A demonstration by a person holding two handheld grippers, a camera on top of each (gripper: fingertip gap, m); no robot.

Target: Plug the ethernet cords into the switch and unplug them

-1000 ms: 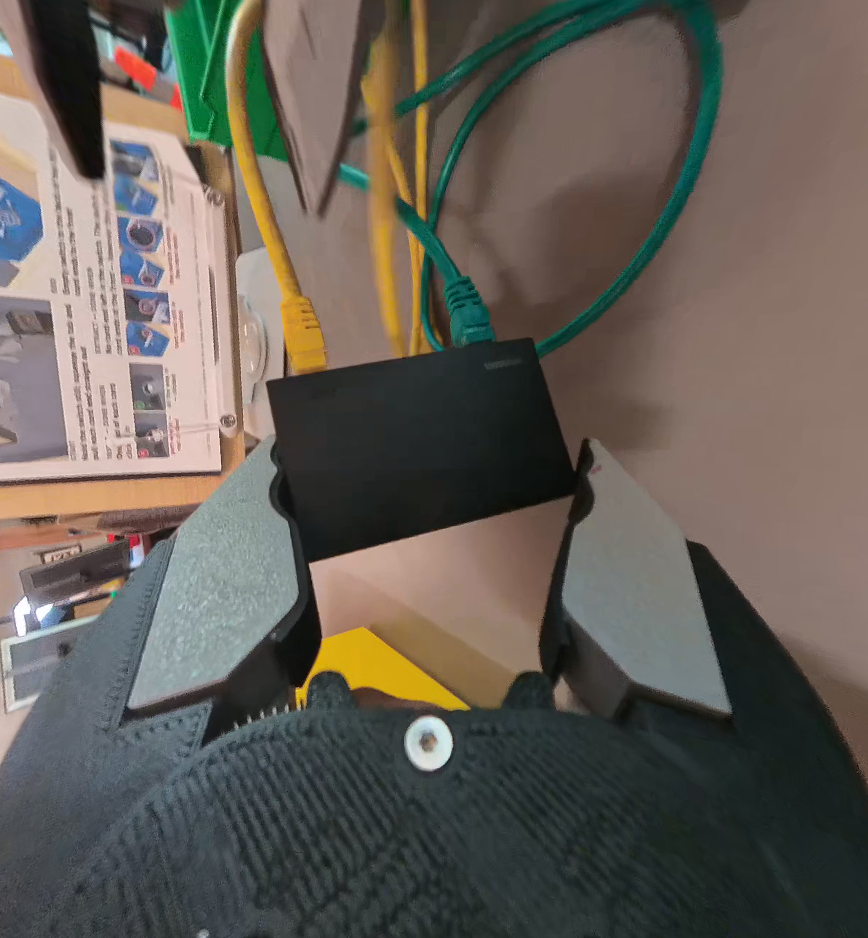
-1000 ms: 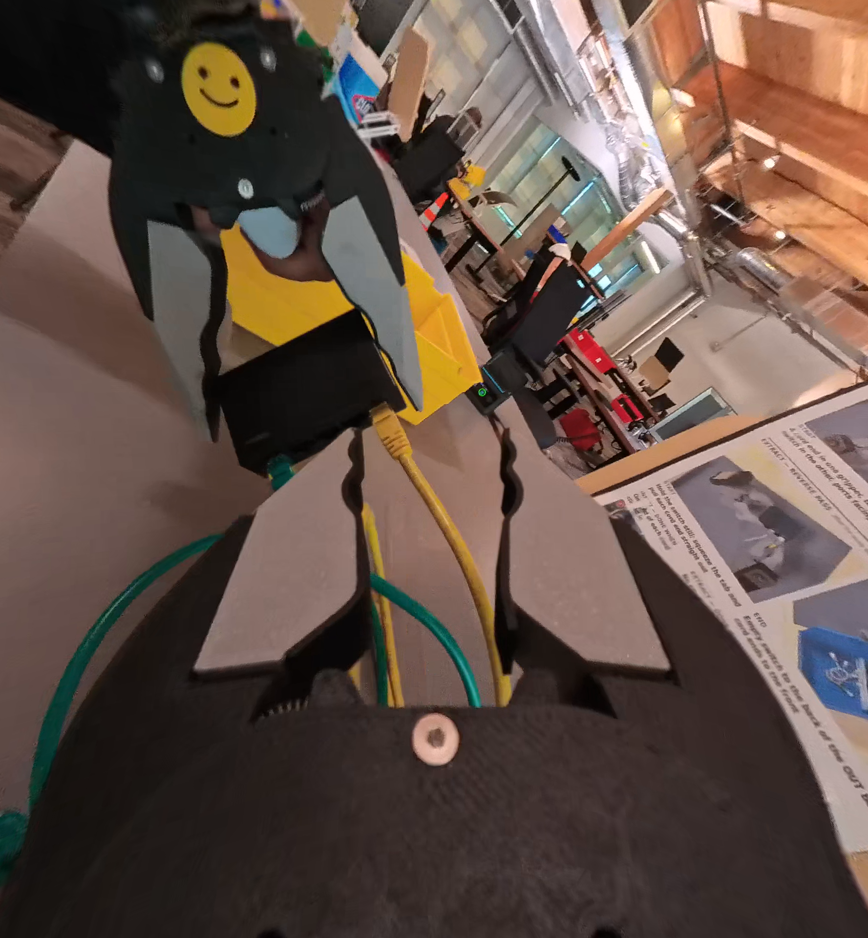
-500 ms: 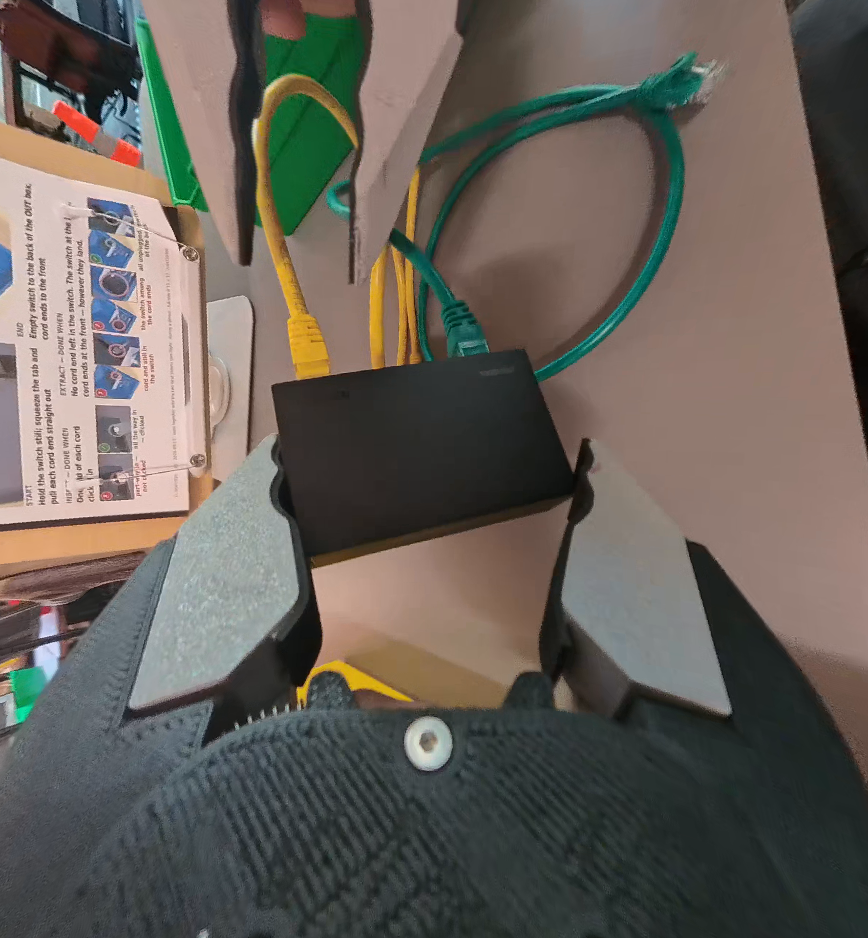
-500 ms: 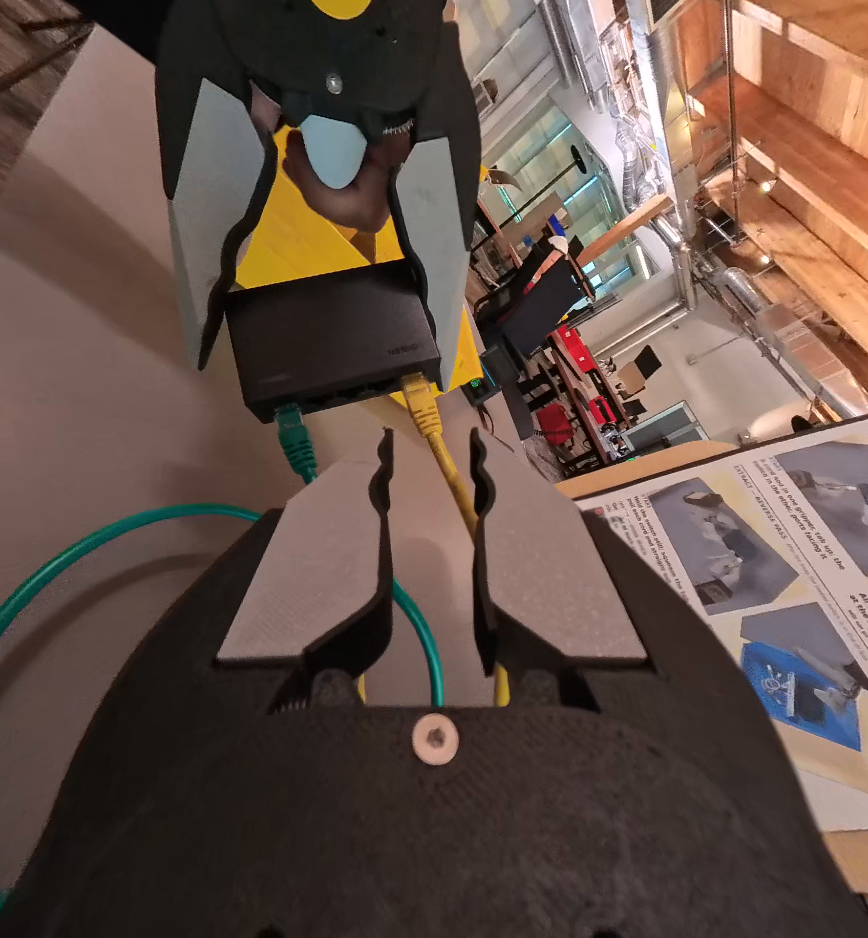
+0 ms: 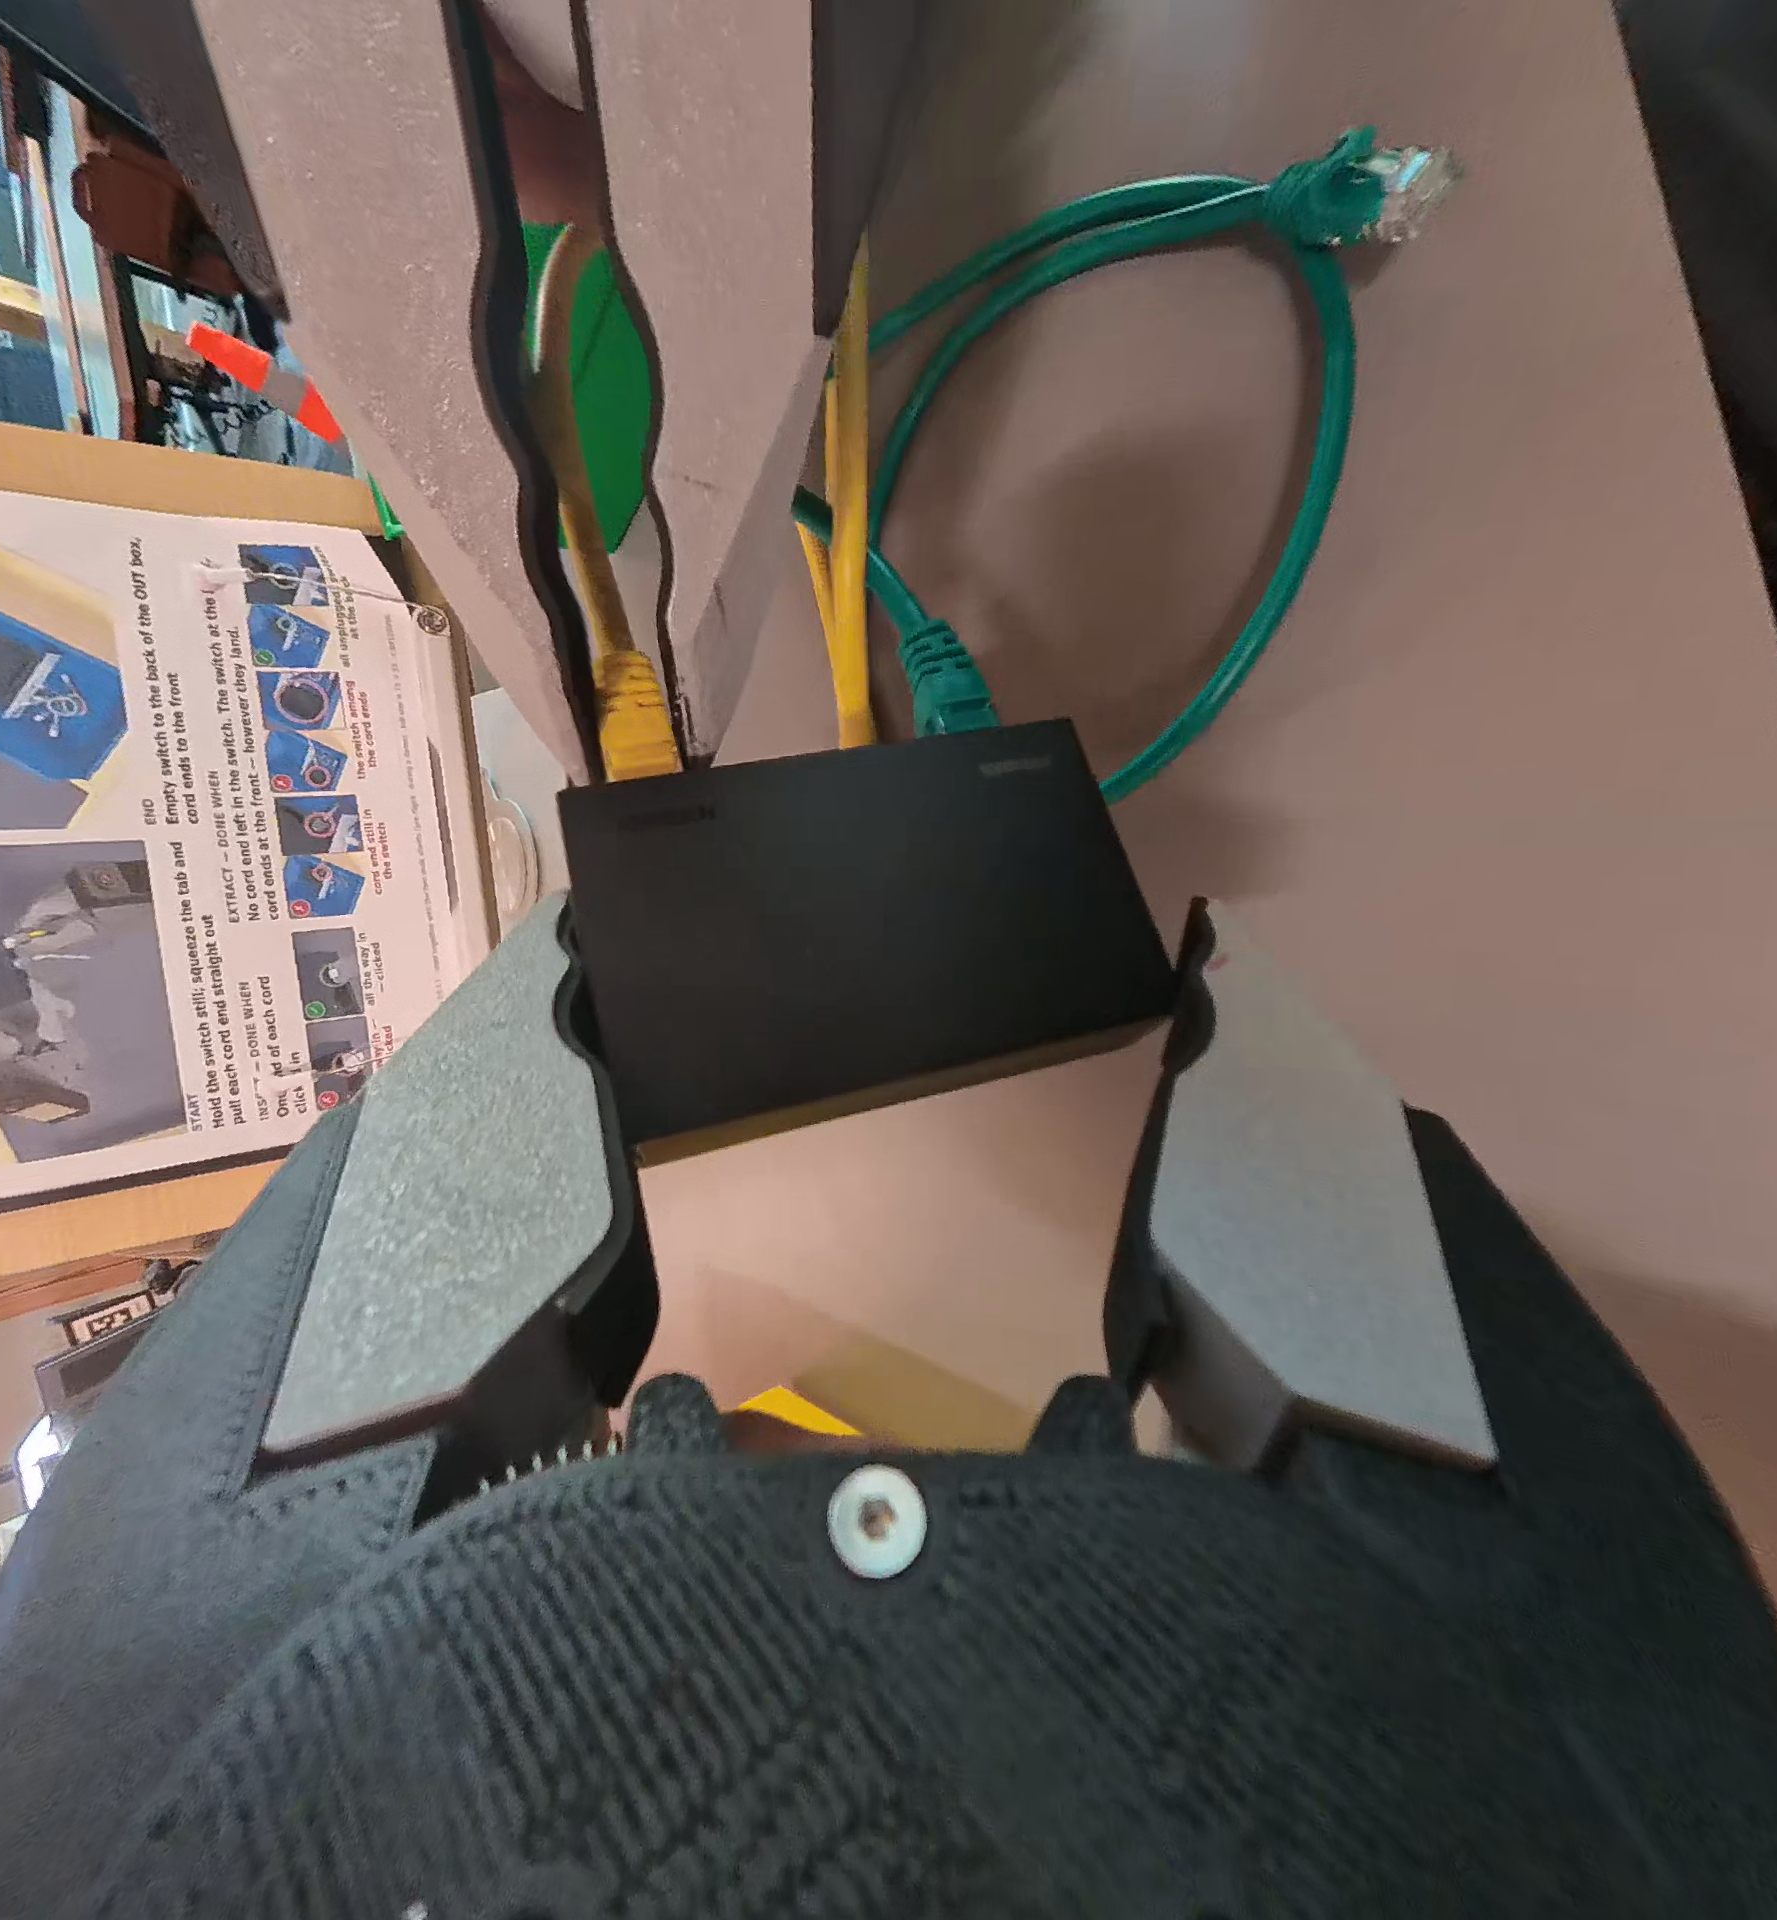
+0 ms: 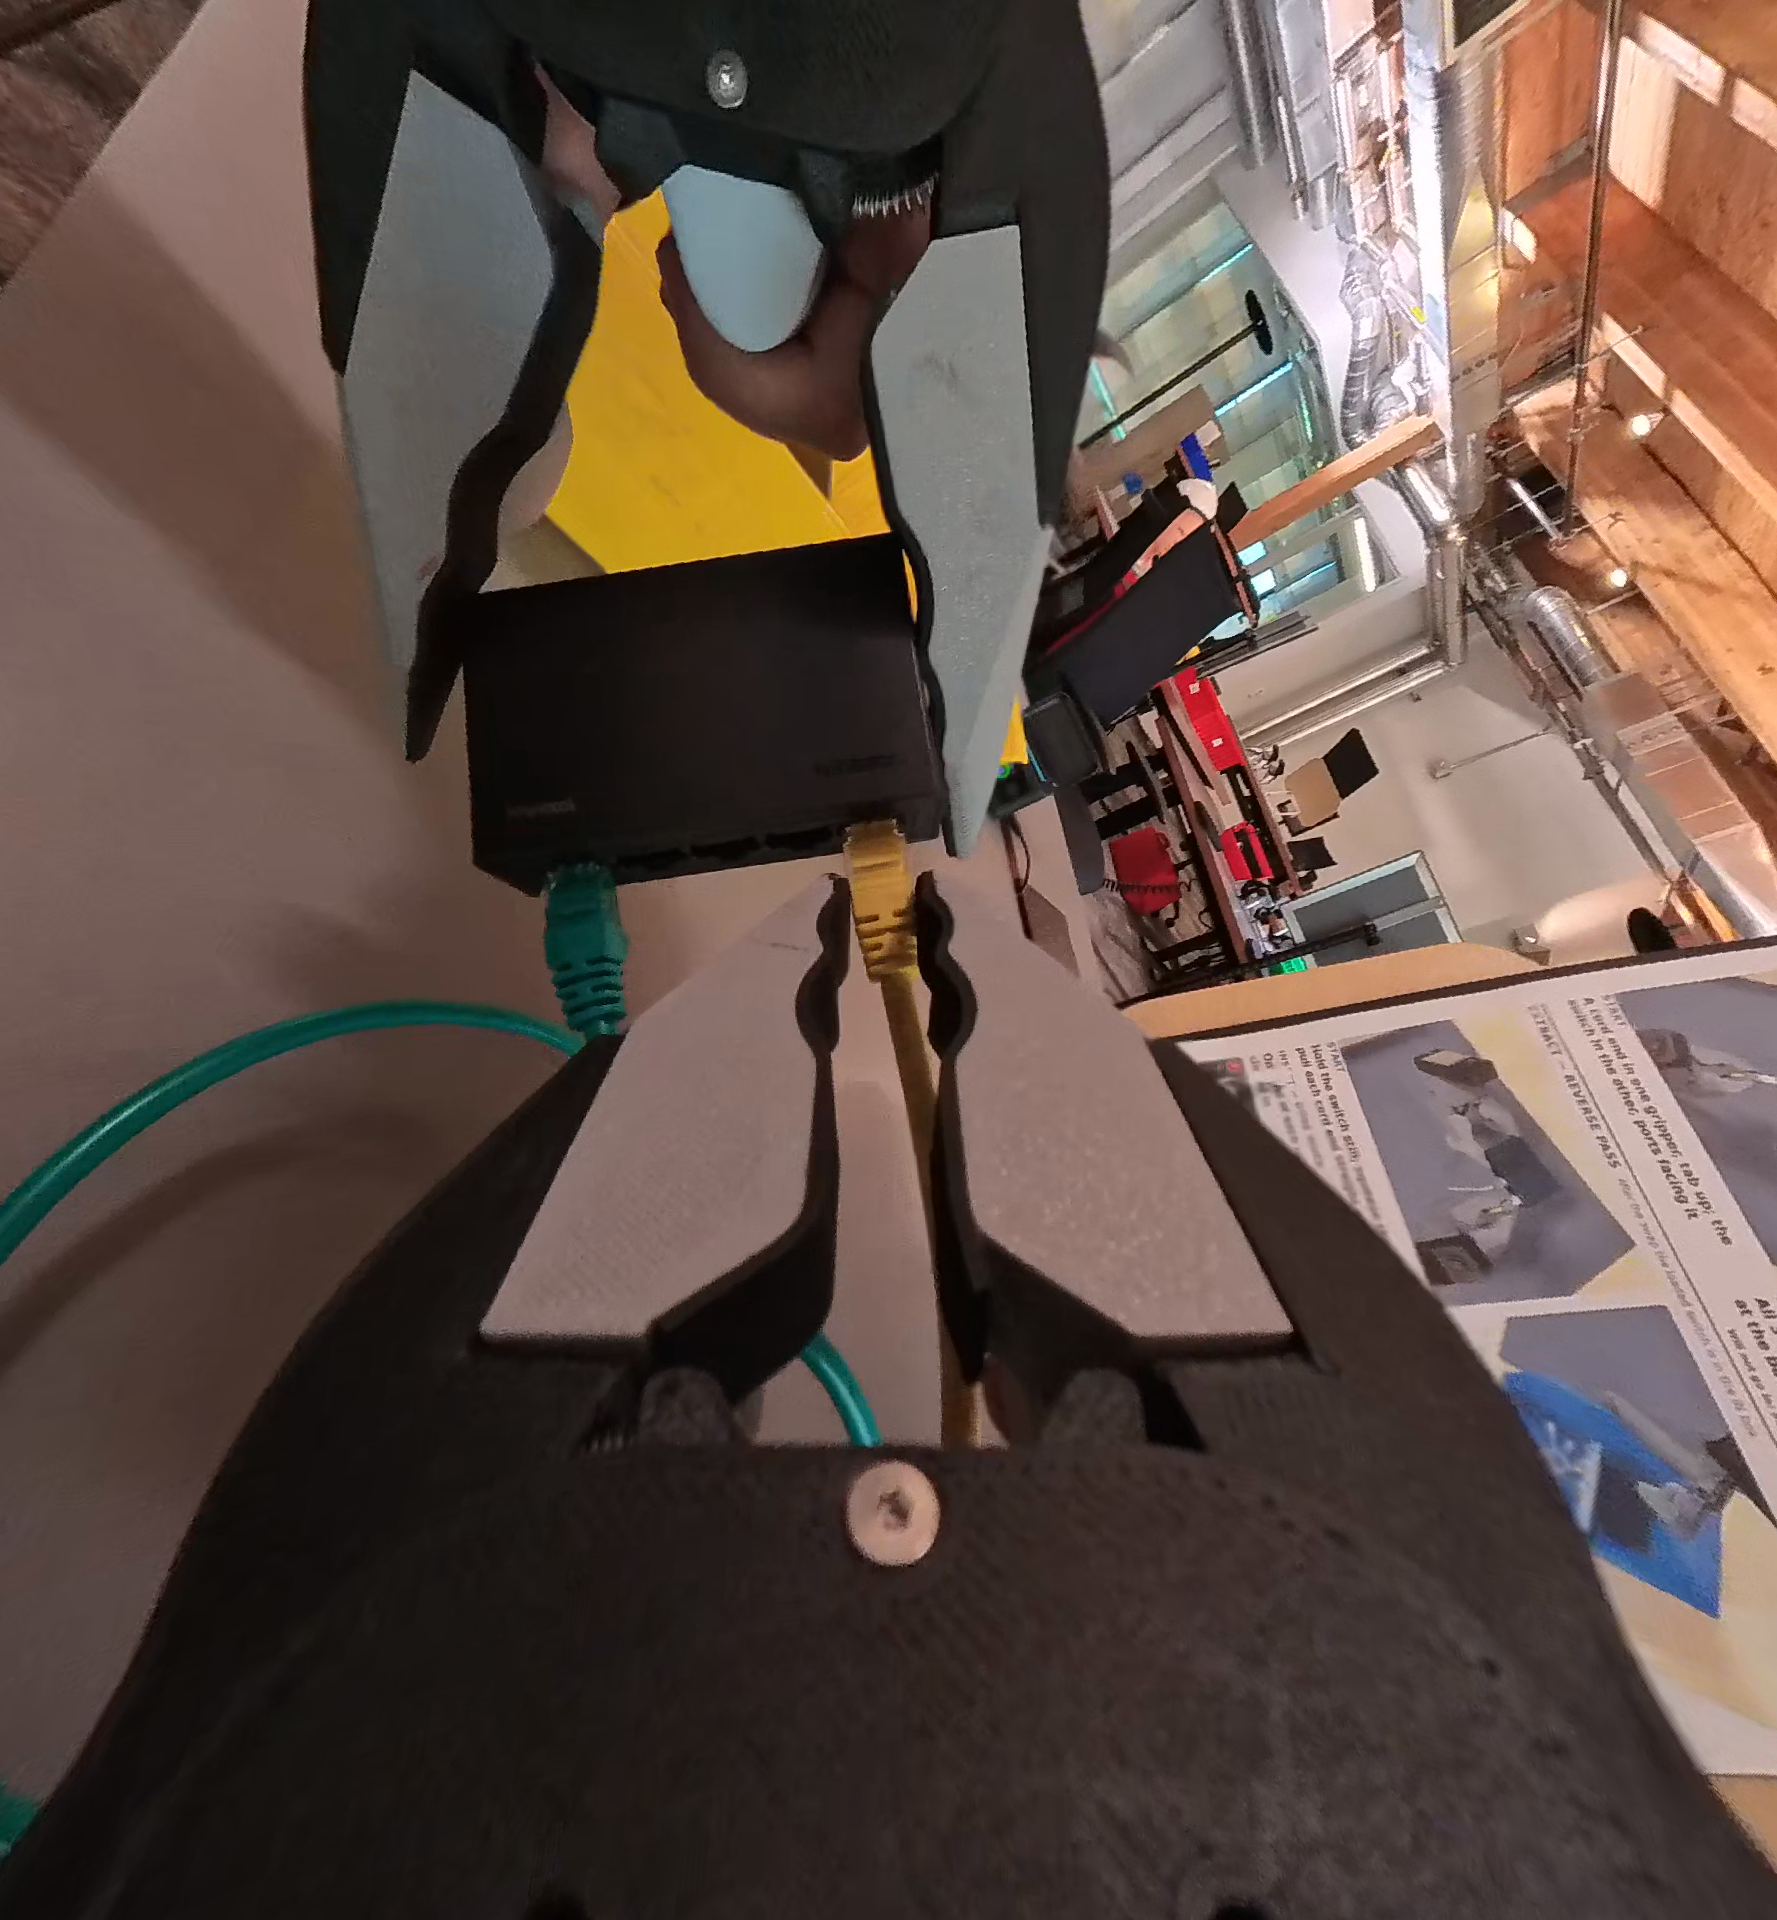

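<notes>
Grey foam pads on the left gripper (image 5: 879, 997) press both short ends of the black switch (image 5: 853, 914), holding it just above the beige table (image 5: 1486, 727) with its ports facing away. Beyond the switch in the left wrist view, the right gripper (image 6: 879, 914) has narrowed around the boot of the yellow plug (image 6: 879, 904), which sits in the port at one end of the row; whether the pads already pinch it or stand a hair off I cannot tell. At the other end, the green plug (image 6: 583, 935) is seated, its cord looping farther out to a loose green connector (image 5: 1367, 192) lying on the table. Risks as I judge them: the pads grip the boot from the sides, so the latch tab may stay unpressed and a pull would drag the switch out of the left grip or strain the yellow cord (image 5: 593, 551). A slanted pull could jam the plug. To the left lies an instruction sheet (image 5: 188, 831).
</notes>
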